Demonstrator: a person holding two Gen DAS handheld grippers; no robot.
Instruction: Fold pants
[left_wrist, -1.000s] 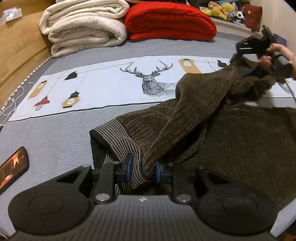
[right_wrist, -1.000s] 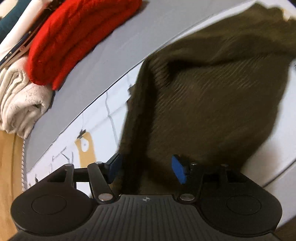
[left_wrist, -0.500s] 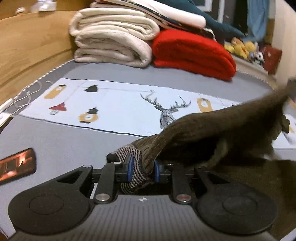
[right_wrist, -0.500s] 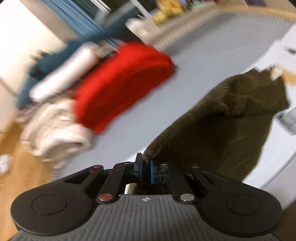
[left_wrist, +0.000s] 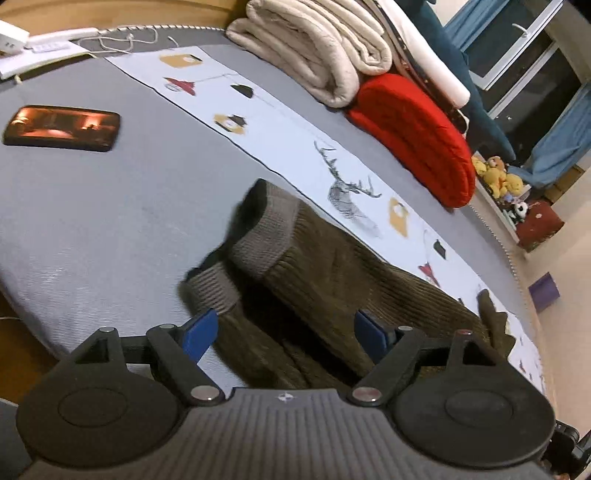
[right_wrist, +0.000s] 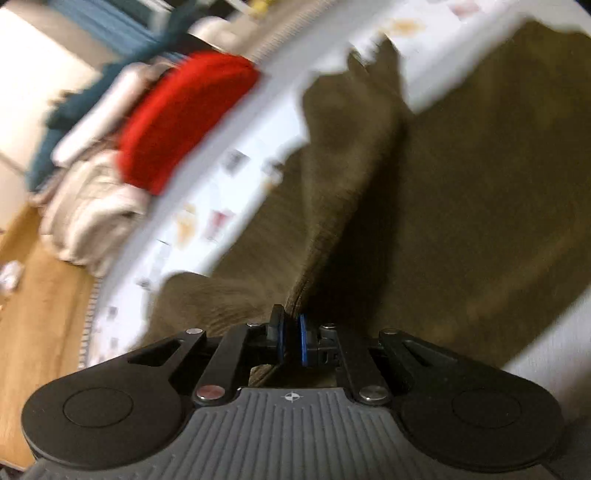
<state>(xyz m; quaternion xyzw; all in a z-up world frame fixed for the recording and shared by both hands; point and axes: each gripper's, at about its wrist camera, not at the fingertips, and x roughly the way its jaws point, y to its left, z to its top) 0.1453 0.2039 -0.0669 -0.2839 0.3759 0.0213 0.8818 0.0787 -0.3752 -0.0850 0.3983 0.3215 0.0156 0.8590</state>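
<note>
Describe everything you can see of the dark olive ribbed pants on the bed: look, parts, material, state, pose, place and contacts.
The dark olive ribbed pants look like thick corduroy-like knit, with grey-striped ribbed cuffs at the leg ends. They lie loosely doubled over and rumpled on the grey bed, partly over its white printed strip. The left gripper has just opened; its pads straddle the cloth without pressing. The right gripper is shut on a raised fold of the pants.
</note>
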